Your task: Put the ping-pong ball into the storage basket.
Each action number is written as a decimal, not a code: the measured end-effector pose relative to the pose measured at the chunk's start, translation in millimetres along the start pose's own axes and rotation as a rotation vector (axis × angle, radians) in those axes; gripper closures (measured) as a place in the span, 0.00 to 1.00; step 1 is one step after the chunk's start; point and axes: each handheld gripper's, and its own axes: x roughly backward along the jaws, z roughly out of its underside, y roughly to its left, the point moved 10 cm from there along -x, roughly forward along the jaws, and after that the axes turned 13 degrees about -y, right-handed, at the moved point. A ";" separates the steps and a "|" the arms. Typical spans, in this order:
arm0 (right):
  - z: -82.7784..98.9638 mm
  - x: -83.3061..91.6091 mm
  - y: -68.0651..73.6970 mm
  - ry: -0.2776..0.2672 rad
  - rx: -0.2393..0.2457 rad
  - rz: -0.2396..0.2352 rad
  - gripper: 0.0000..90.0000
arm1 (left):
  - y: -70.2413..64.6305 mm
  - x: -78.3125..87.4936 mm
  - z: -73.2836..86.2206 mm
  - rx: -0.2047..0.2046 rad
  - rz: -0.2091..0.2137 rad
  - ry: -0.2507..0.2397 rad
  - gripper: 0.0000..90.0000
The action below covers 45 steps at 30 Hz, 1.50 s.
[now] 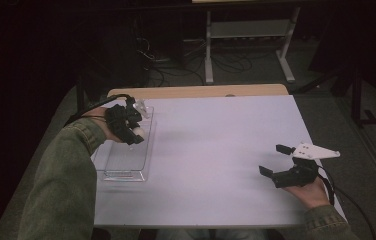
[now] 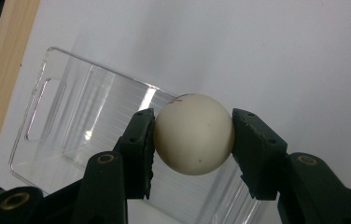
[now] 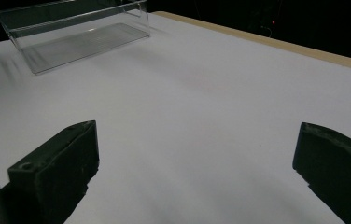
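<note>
A white ball (image 2: 194,134) is clamped between the black jaws of my left gripper (image 2: 193,140), which is shut on it. In the high view the left gripper (image 1: 135,131) hovers over the far part of a clear plastic tray (image 1: 124,162) at the table's left, with the ball (image 1: 138,131) at its tip. The tray (image 2: 52,121) lies below and behind the ball in the left gripper view. My right gripper (image 1: 277,159) rests at the table's right, jaws wide apart with nothing between them. The right gripper view has its own jaws (image 3: 197,163) over bare table and the tray (image 3: 78,35) far off.
The white table top (image 1: 211,150) has a wooden strip (image 1: 201,91) along its far edge. Beyond it stand a metal frame (image 1: 248,45) and cables on a dark floor. A cable trails from each gripper.
</note>
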 end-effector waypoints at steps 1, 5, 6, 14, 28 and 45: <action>0.1 0.0 0.0 0.000 0.000 0.000 0.00 | 0.1 0.4 1.2 -0.001 0.000 -0.003 0.56; 0.2 0.0 0.2 0.002 0.000 -0.001 0.00 | 1.2 3.8 7.1 0.004 -0.011 0.001 0.56; 0.2 0.0 0.2 0.002 0.000 -0.001 0.00 | 1.0 4.8 8.6 0.004 -0.010 0.002 0.56; 0.4 -0.7 0.1 0.003 0.002 -0.002 0.00 | -1.7 7.6 20.4 0.015 -0.005 0.010 0.56; 0.9 -0.3 0.1 0.006 0.001 -0.003 0.00 | -8.2 -8.2 31.9 0.027 0.028 0.012 0.56; 0.8 -0.2 -0.2 0.005 0.001 -0.001 0.00 | -12.5 -18.1 40.3 0.033 0.047 0.025 0.56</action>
